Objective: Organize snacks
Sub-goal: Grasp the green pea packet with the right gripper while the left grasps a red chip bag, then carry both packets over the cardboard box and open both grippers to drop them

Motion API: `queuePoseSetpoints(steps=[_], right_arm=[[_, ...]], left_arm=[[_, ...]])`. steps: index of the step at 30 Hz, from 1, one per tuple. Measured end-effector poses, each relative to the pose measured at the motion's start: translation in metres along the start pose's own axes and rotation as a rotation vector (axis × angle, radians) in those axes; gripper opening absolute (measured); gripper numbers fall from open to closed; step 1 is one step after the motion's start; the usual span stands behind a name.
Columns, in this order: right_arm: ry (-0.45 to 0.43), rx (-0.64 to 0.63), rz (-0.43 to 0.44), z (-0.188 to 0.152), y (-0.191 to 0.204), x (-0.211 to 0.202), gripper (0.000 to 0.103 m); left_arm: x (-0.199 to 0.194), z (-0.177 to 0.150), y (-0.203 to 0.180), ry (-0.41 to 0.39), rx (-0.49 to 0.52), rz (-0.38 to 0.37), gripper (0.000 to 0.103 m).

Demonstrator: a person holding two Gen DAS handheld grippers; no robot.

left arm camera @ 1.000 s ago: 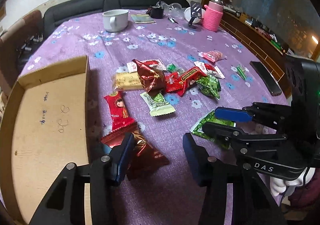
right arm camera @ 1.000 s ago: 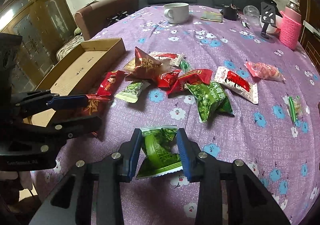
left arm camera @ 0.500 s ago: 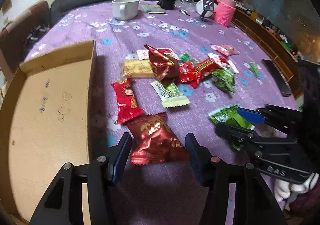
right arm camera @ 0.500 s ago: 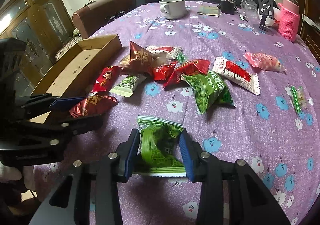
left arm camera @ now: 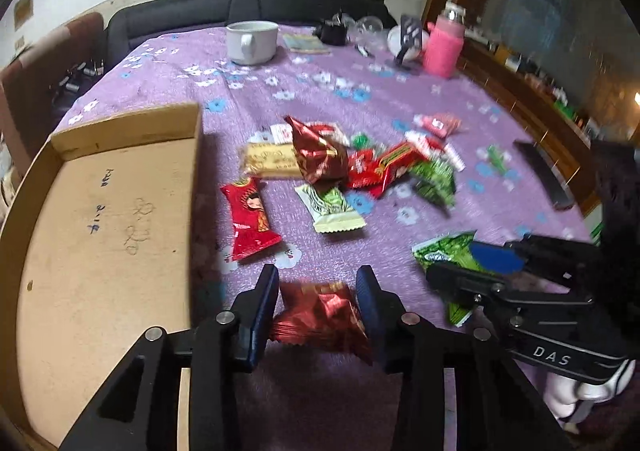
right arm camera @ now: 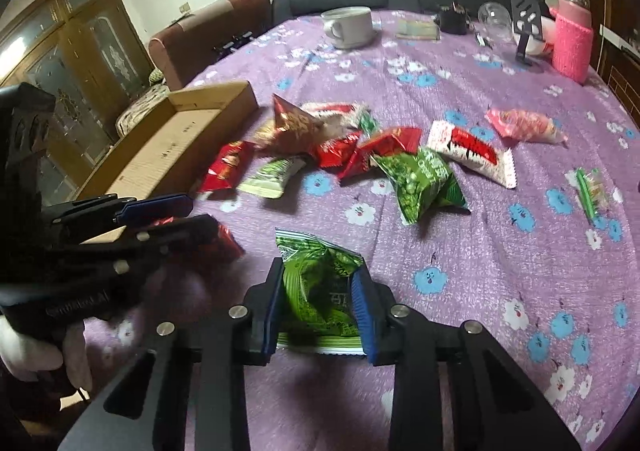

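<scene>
Crinkled dark-red foil packet (left arm camera: 320, 315) and green packet (right arm camera: 320, 291) lie near the cardboard box (left arm camera: 100, 211).

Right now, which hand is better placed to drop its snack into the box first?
Left. The left gripper, just closed on the red packet, sits right beside the box. The right gripper, holding the green packet, is farther away, with the left one between.

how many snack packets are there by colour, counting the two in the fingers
red packets: 5
green packets: 4
white and red packets: 2
white and green packet: 1
yellow packet: 1
pink packet: 1
total: 14
</scene>
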State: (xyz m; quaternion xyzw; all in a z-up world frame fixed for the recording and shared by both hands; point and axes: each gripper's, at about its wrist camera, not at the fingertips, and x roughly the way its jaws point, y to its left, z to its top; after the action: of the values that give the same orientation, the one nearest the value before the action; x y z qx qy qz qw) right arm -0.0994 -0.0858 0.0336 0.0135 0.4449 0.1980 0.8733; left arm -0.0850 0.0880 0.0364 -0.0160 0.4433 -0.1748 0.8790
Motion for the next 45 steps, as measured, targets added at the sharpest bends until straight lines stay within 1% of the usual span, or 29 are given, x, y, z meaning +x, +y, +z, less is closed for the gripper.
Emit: queuePoseSetpoints(steps=[1,3,6,8,9,10,11,12,15,16,18,19,20,21,22,24,28,30,31,33,34,36,37,42,45], right_arm=[[-0.005,-0.004,0.003,0.001,0.002,-0.003,0.030],[-0.019,-0.015,0.005,0.003,0.008,-0.011,0.030],[-0.023,-0.049,0.006,0.008,0.020,-0.016,0.031],[-0.024,-0.061,0.001,0.011,0.025,-0.017,0.031],[-0.024,-0.061,0.003,0.011,0.027,-0.017,0.031],[-0.022,-0.059,0.005,0.012,0.029,-0.016,0.031],[-0.021,-0.058,0.005,0.011,0.030,-0.016,0.031],[-0.017,-0.055,0.007,0.011,0.030,-0.015,0.031],[-0.011,-0.048,0.007,0.007,0.033,-0.016,0.031],[-0.013,-0.048,0.004,0.006,0.033,-0.017,0.031],[-0.019,-0.045,-0.001,0.004,0.031,-0.021,0.031],[-0.024,-0.045,-0.006,0.003,0.030,-0.024,0.031],[-0.029,-0.043,-0.009,0.003,0.029,-0.027,0.031],[-0.033,-0.041,-0.010,0.002,0.028,-0.029,0.031],[-0.037,-0.039,-0.009,0.001,0.026,-0.032,0.031],[-0.042,-0.038,-0.009,0.001,0.025,-0.036,0.031],[-0.049,-0.057,-0.006,0.002,0.031,-0.042,0.031],[-0.047,-0.065,0.010,0.004,0.037,-0.043,0.031],[-0.044,-0.070,0.019,0.006,0.040,-0.043,0.031],[-0.041,-0.090,0.039,0.010,0.052,-0.044,0.031],[-0.040,-0.106,0.054,0.015,0.060,-0.043,0.031],[-0.029,-0.129,0.090,0.022,0.077,-0.039,0.031],[-0.017,-0.138,0.116,0.026,0.087,-0.036,0.031],[0.060,-0.143,0.238,0.041,0.128,-0.004,0.031],[0.114,-0.152,0.271,0.044,0.155,0.025,0.031]], left_arm=[[-0.004,0.000,0.004,0.000,-0.022,-0.029,0.015],[-0.014,-0.001,0.016,-0.021,-0.071,-0.069,0.015],[-0.025,-0.004,0.029,-0.032,-0.108,-0.075,0.015],[-0.029,-0.008,0.028,-0.024,-0.091,-0.100,0.015],[-0.030,-0.011,0.022,-0.018,-0.057,-0.108,0.019],[-0.028,-0.013,0.016,-0.002,-0.027,-0.103,0.034],[-0.026,-0.015,0.011,0.008,-0.005,-0.094,0.044],[-0.022,-0.016,0.006,0.013,0.016,-0.085,0.056],[-0.008,-0.016,-0.009,0.047,0.054,-0.064,0.057],[0.003,-0.015,-0.014,0.074,0.069,-0.040,0.057],[0.012,-0.015,-0.023,0.076,0.112,0.014,0.058],[0.017,-0.015,-0.029,0.084,0.139,0.058,0.058],[0.021,-0.016,-0.034,0.085,0.159,0.086,0.058],[0.021,-0.017,-0.035,0.073,0.164,0.096,0.048],[0.021,-0.017,-0.032,0.068,0.159,0.093,0.046],[0.012,-0.017,-0.023,0.049,0.101,0.038,0.044],[-0.006,-0.016,-0.001,0.010,0.018,-0.008,0.044],[-0.025,-0.016,0.017,-0.026,-0.055,-0.054,0.044],[-0.035,-0.017,0.025,-0.046,-0.078,-0.056,0.044],[-0.051,-0.017,0.040,-0.078,-0.114,-0.043,0.044],[-0.063,-0.019,0.054,-0.100,-0.140,-0.028,0.044],[-0.075,-0.022,0.071,-0.121,-0.163,0.018,0.044],[-0.082,-0.026,0.084,-0.135,-0.183,0.058,0.044],[-0.095,-0.044,0.131,-0.147,-0.270,0.141,0.044],[-0.096,-0.057,0.160,-0.140,-0.331,0.165,0.044]])
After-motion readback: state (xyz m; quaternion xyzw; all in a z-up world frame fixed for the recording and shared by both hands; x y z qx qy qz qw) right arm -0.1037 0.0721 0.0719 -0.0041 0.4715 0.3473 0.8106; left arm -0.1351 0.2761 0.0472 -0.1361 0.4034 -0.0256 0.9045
